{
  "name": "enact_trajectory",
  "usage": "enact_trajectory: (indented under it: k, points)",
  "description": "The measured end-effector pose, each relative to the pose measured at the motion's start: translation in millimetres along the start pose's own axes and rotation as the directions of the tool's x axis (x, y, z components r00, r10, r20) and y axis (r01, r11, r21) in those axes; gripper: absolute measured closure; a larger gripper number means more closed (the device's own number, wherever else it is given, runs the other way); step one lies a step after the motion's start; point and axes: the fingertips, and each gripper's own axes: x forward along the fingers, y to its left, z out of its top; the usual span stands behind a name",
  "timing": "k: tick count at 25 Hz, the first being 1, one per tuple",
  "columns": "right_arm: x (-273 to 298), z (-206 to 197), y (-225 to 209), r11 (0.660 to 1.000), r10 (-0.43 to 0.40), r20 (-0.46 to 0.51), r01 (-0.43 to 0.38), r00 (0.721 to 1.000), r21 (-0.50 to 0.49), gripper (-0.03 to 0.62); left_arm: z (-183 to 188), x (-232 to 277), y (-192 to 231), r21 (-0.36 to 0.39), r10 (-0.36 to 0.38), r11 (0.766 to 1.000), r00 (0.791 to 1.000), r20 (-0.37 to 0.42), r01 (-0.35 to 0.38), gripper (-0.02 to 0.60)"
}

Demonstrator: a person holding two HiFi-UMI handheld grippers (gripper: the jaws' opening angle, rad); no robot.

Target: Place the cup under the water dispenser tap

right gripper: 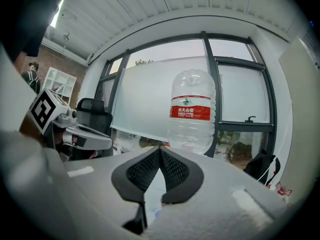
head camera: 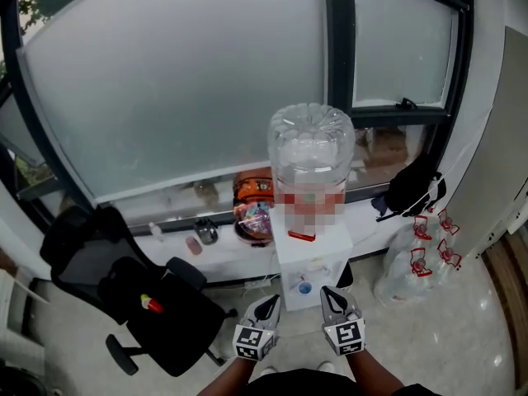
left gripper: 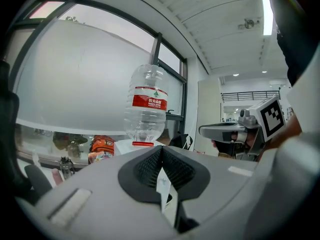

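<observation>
Two hand-held grippers showed at the bottom edge of the head view, side by side and pointing at the white box-shaped water dispenser [head camera: 312, 258]. Both the left gripper [head camera: 271, 301] and the right gripper [head camera: 328, 291] had their jaws pressed together with nothing pinched. A small blue tap [head camera: 304, 287] sat on the dispenser's front, between the two sets of jaw tips. A large clear plastic water bottle [head camera: 312, 151] stood upside down on top. To the left, a black office chair [head camera: 144, 304] stood near the dispenser, with a small red and yellow object [head camera: 153, 305] lying on it. Behind ran a white window ledge [head camera: 223, 250] under frosted glass, bearing an orange printed bag [head camera: 252, 186], a small clear bottle [head camera: 155, 231] and a dark flask [head camera: 206, 232]. A black bag [head camera: 412, 186] rested on the ledge at right. Clear plastic bags with red handles [head camera: 417, 258] sat on the pale tiled floor [head camera: 478, 345] just beside the dispenser. Open floor lay right of those bags.

Along the left gripper's jaws, the dark ribbed pads met at their tips, and a sliver of the dispenser's white front showed in the gap beneath them. The red-labelled bottle rose beyond, and the right gripper hung apart at the right edge.

From the right gripper's camera, the pads likewise closed tip to tip, with a spot of the blue tap visible through the gap below. The left gripper and the chair stood at the left, the black bag low at the right. The cup could not be made out in any view.
</observation>
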Motion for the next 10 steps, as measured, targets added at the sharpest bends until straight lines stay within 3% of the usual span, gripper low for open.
enact_trajectory:
  k: [10]
  points:
    - [-3.3, 6.4, -8.7, 1.000, -0.027, 0.038, 0.027, 0.999, 0.002, 0.592, 3.2, -6.7, -7.1, 0.014, -0.014, 1.000, 1.000, -0.021, 0.015, 0.566]
